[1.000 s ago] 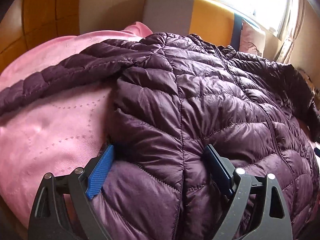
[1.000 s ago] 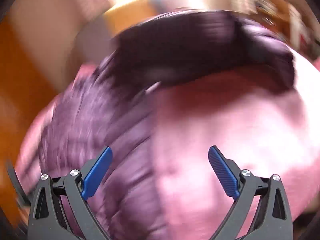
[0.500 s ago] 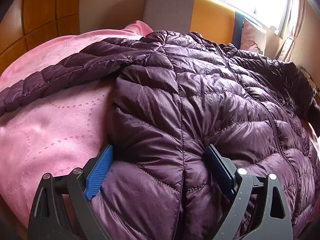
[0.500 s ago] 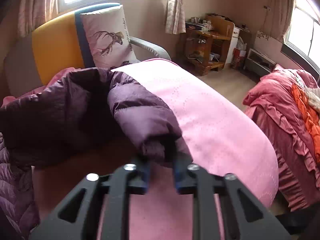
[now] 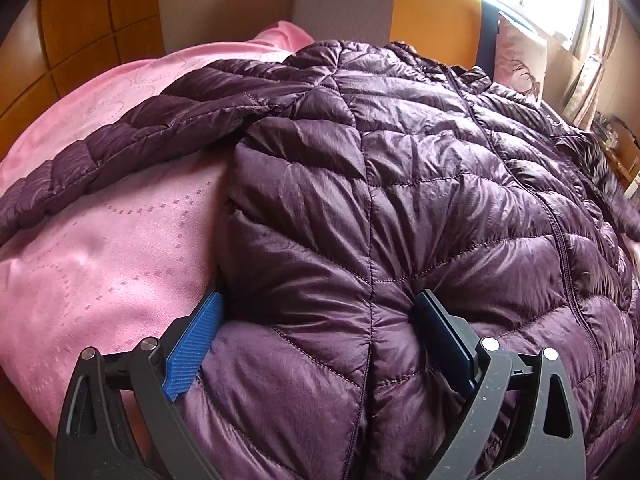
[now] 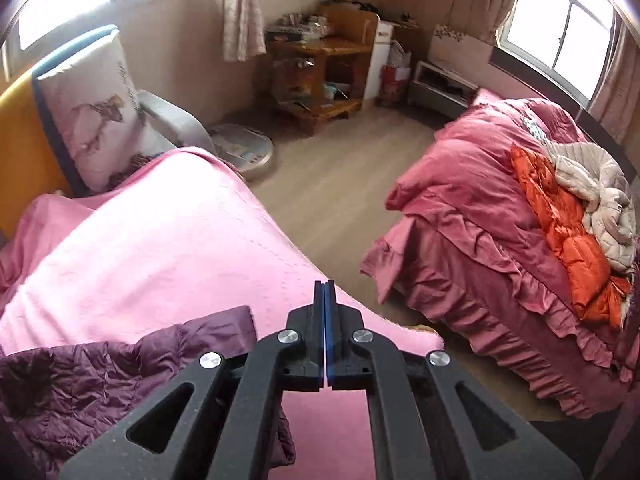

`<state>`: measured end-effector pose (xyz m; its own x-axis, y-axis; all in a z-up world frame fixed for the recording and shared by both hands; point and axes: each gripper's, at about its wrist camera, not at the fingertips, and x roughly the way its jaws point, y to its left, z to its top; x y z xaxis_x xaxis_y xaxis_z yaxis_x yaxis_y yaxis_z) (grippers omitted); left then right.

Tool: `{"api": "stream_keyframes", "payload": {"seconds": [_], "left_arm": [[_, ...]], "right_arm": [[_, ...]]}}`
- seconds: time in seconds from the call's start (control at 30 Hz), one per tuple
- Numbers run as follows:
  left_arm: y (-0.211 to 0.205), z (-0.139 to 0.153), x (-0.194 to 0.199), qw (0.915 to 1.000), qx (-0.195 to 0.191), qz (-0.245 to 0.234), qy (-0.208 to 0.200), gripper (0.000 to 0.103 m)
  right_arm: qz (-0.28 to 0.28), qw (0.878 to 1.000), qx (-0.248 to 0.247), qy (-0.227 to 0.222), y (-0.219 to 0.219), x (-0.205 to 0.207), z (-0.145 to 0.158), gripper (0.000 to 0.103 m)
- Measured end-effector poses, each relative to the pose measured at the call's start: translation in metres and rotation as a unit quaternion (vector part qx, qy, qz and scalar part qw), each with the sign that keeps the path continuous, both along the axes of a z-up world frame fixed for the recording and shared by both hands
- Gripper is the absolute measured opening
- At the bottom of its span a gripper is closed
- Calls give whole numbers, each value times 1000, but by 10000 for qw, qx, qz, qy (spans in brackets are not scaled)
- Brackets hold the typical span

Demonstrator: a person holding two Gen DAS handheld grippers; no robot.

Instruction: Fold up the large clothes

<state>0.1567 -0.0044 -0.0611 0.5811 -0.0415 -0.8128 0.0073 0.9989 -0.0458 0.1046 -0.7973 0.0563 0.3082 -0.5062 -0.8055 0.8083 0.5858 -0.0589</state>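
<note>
Left tool (image 5: 320, 336) jaws opening wide; right tool (image 6: 325, 292) jaws closed, empty.

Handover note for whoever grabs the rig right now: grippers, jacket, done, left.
Left gripper: jaws opening, set wide astride the near edge of the purple puffer jacket, blue fingers against the fabric, no pinch.
Right gripper: shut, nothing between the fingers, hanging above the pink blanket beside the jacket's sleeve end.
Jacket lies spread on the blanket, zipped front up; the far sleeve is stretched out to the side.
Done: jacket laid out.
Left: all folds, it seems: sleeves in, then body.
</note>
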Motion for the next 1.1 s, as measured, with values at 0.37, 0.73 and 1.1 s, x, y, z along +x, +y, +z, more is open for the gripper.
{"api": "stream_keyframes", "payload": {"seconds": [0.37, 0.73, 1.1], "left_arm": [[-18, 51, 4, 9991, 251, 79, -321, 95], [-37, 12, 48, 9985, 526, 18, -127, 96], [-16, 4, 52, 9996, -91, 79, -249, 99]], "right_arm": [[3307, 9337, 492, -1282, 217, 83, -17, 43], [4372, 8895, 1008, -863, 382, 232, -98, 38], [3545, 8924, 2168, -1759, 304, 196, -109, 52]]}}
